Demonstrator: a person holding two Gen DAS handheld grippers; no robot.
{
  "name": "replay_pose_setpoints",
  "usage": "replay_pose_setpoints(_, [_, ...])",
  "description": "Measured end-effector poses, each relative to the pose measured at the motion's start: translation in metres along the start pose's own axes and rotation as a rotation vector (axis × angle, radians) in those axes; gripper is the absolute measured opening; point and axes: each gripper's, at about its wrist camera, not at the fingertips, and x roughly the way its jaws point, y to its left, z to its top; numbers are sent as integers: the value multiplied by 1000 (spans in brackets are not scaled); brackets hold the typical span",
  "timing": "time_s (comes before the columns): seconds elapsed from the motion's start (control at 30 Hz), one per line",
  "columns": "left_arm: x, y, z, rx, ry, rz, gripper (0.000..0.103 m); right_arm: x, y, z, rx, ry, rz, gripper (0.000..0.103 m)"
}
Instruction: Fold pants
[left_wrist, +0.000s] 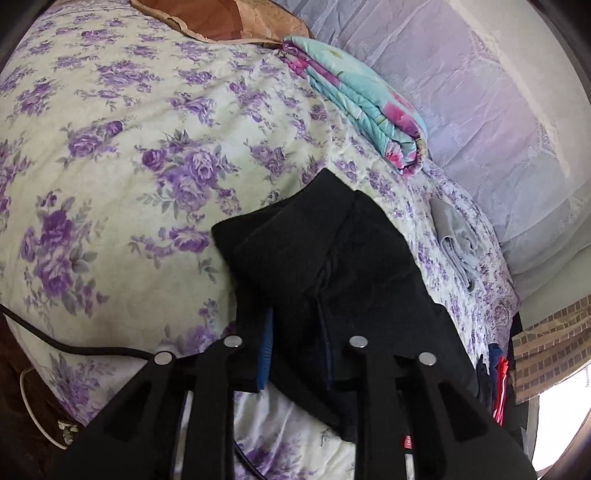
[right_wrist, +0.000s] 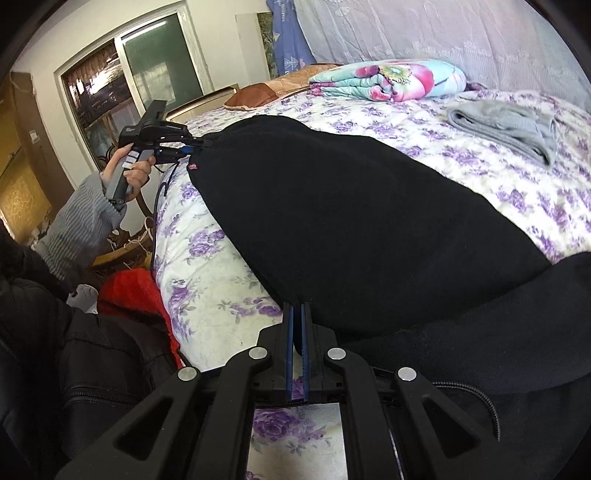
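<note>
The black pants lie across the flowered bed, folded lengthwise. In the left wrist view my left gripper has the near end of the pants between its fingers; one blue pad shows and the other is hidden under the cloth. The right wrist view shows the same left gripper, held by a hand, pinching one corner of the pants. My right gripper is shut with its blue pads together, its tips at the pants' near edge. That edge runs taut between the two grippers.
A folded turquoise and pink quilt and a folded grey garment lie on the far side of the bed. A brown pillow is at the head. A red garment and black bag sit beside the bed.
</note>
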Motion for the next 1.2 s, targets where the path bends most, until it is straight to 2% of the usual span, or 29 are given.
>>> replay_pose_setpoints(0.07, [-13, -1, 2, -17, -40, -1, 33, 0, -1, 0, 9, 0, 6, 4])
replay_pose_setpoints(0.1, [-23, -2, 2, -15, -76, 38, 42, 1, 0, -1, 9, 0, 4, 4])
replay_pose_setpoints(0.13, [-32, -5, 3, -6, -116, 82, 46, 2, 0, -1, 11, 0, 3, 4])
replay_pose_setpoints(0.2, [-47, -15, 1, 30, -172, 120, 46, 4, -2, -3, 20, -1, 4, 4])
replay_pose_setpoints(0.37, [-44, -70, -19, 201, -139, 33, 46, 3, -2, -4, 29, -14, -2, 5])
replay_pose_setpoints(0.47, [-18, -109, -38, 302, -89, -9, 58, -8, 5, -4, 22, -41, -22, 11])
replay_pose_setpoints(0.5, [-8, -122, -46, 341, -71, -16, 64, -16, 8, -3, 15, -65, -33, 19])
replay_pose_setpoints(0.53, [1, -134, -54, 383, -60, -15, 66, -27, 11, -3, 13, -97, -47, 35])
replay_pose_setpoints(0.6, [18, -154, -70, 480, -63, 19, 67, -57, 15, -4, 28, -195, -78, 51])
replay_pose_setpoints(0.7, [36, -162, -84, 534, -64, 58, 76, -105, 3, -12, 127, -341, -142, 54])
replay_pose_setpoints(0.77, [50, -153, -86, 503, -42, 78, 81, -130, -22, -23, 266, -414, -244, 54])
replay_pose_setpoints(0.83, [62, -140, -86, 466, -22, 77, 82, -141, -49, -31, 414, -438, -345, 54])
replay_pose_setpoints(0.87, [63, -138, -88, 470, -32, 75, 82, -144, -67, -33, 508, -440, -381, 53])
replay_pose_setpoints(0.93, [61, -142, -94, 511, -54, 86, 87, -143, -88, -28, 604, -433, -375, 53])
replay_pose_setpoints(1.03, [65, -146, -102, 553, -68, 107, 95, -119, -105, 0, 605, -351, -404, 53])
replay_pose_setpoints(1.1, [69, -151, -108, 591, -89, 135, 98, -99, -115, 20, 626, -300, -482, 53])
replay_pose_setpoints(1.2, [75, -157, -118, 662, -122, 203, 98, -70, -124, 47, 626, -227, -643, 62])
